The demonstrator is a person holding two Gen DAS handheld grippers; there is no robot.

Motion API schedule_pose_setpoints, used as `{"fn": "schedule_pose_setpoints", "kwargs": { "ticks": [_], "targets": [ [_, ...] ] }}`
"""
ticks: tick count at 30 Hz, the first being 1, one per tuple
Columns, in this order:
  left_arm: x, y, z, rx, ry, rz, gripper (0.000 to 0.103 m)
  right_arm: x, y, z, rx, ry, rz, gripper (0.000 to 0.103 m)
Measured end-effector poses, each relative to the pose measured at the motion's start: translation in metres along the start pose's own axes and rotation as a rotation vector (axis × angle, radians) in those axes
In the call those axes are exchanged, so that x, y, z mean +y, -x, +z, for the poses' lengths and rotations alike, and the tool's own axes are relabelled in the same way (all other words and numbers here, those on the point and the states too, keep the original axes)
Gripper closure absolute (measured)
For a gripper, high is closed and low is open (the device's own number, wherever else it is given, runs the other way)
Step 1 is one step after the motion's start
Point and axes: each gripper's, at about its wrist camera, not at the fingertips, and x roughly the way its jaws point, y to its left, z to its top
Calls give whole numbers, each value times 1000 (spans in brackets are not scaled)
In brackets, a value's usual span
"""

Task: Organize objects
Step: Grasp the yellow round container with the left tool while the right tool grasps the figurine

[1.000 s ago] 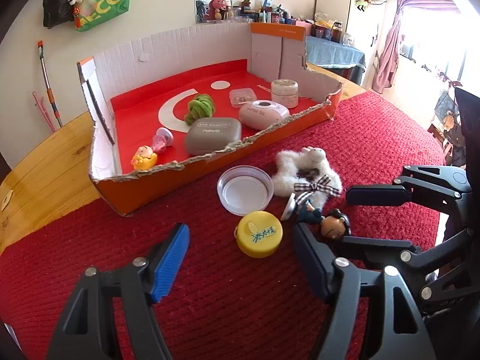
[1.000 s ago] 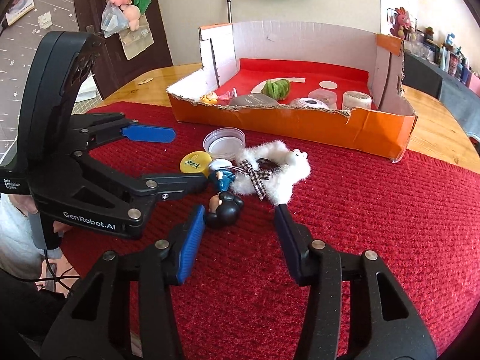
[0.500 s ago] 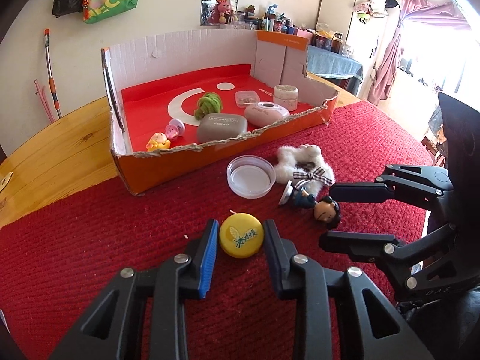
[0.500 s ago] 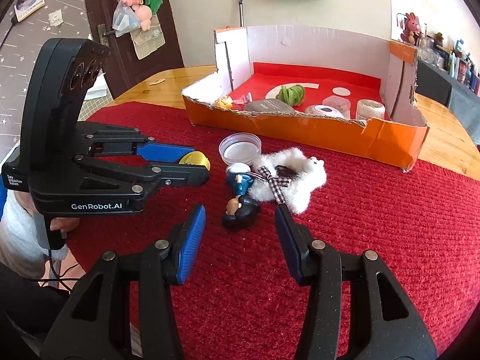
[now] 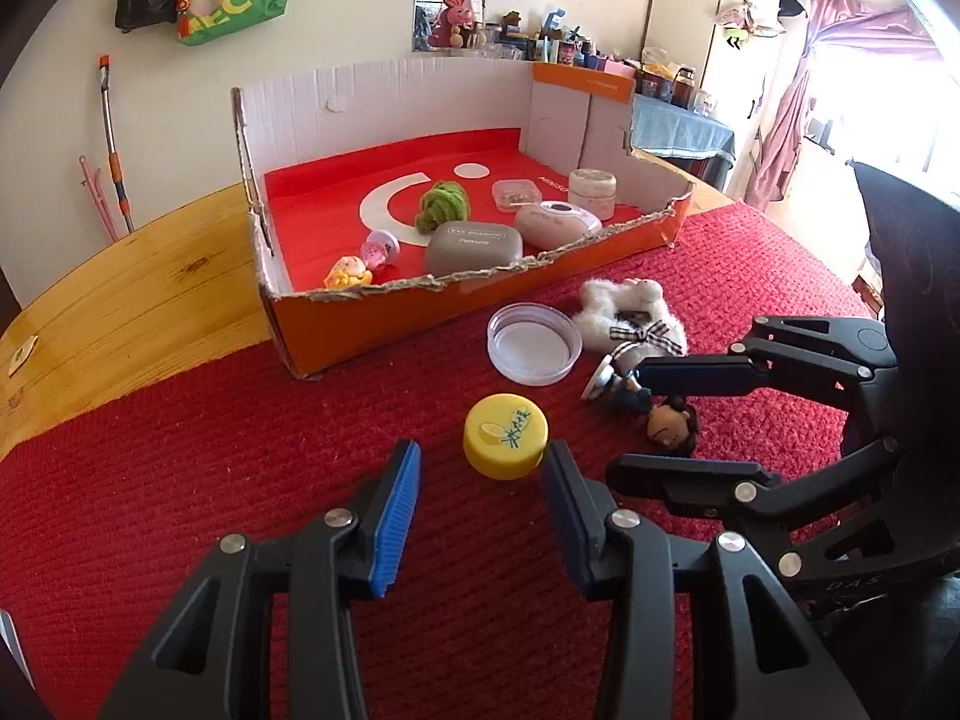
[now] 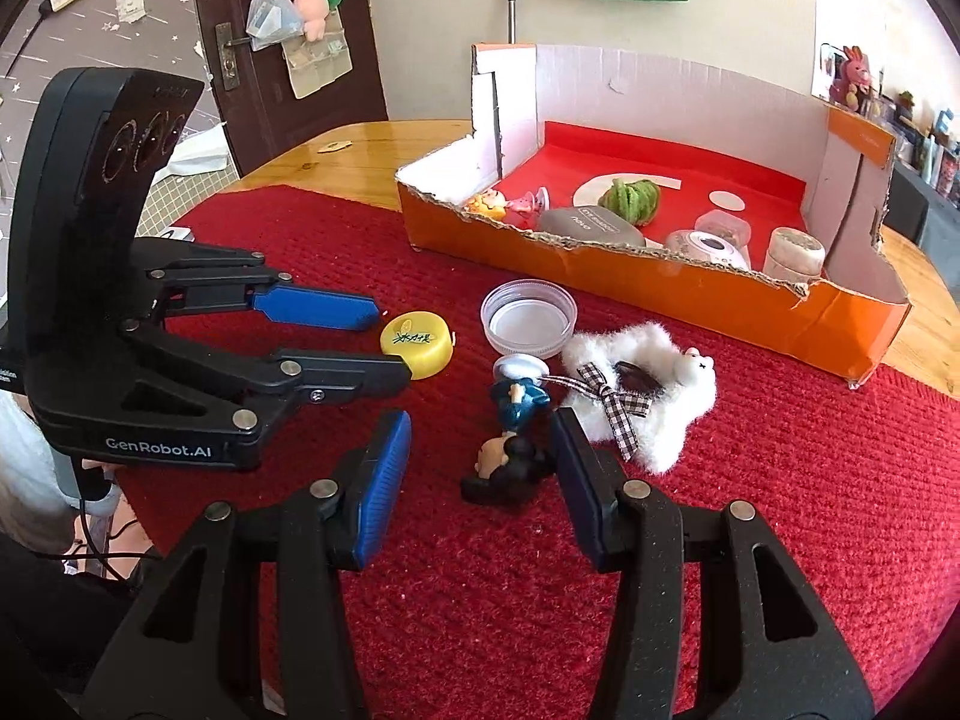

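Observation:
A yellow cap [image 5: 506,435] lies on the red cloth just ahead of my open left gripper [image 5: 480,468], near its right fingertip; it also shows in the right wrist view [image 6: 416,342]. A small doll figure [image 6: 510,438] lies between the fingertips of my open right gripper [image 6: 480,438]; it also shows in the left wrist view [image 5: 648,411]. A white plush [image 6: 642,396] and a clear lid [image 6: 528,318] lie beside it. The orange cardboard box [image 5: 384,324] holds several small items.
The red cloth [image 5: 180,450] covers the round wooden table [image 5: 120,276]. In the box lie a grey case [image 5: 473,246], a green yarn ball [image 5: 441,207], a pink case [image 5: 555,222] and a small jar [image 5: 593,192]. Walls and a door stand behind.
My left gripper closed in near the yellow cap, then opened wider and drew back a little. My right gripper moved forward around the doll figure.

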Motion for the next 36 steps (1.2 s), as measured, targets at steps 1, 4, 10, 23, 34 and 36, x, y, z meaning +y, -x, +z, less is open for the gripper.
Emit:
{"fn": "schedule_pose_setpoints", "kwargs": {
  "ticks": [1,4,10,23,34,36],
  "targets": [
    [0,-1,1,2,-5,-1,58,0,-1,1,2,4,-8,56],
    [-2,-4,4,6,-24,-15,58,4,-2,1,3,25,-32,57],
    [-6,-9,7,13,-48,-56,59,7,-6,2,12,59,-59,65],
    [-6,10,0,-51,9,-63,71,-1,3,-1,-13,20,-16,76],
    [-16,34,1,-110,10,-61,71,-10,21,1,-43,6,-17,77],
    [-17,33,-1,-102,10,-64,71,-10,20,-2,-35,10,-22,77]
  ]
}}
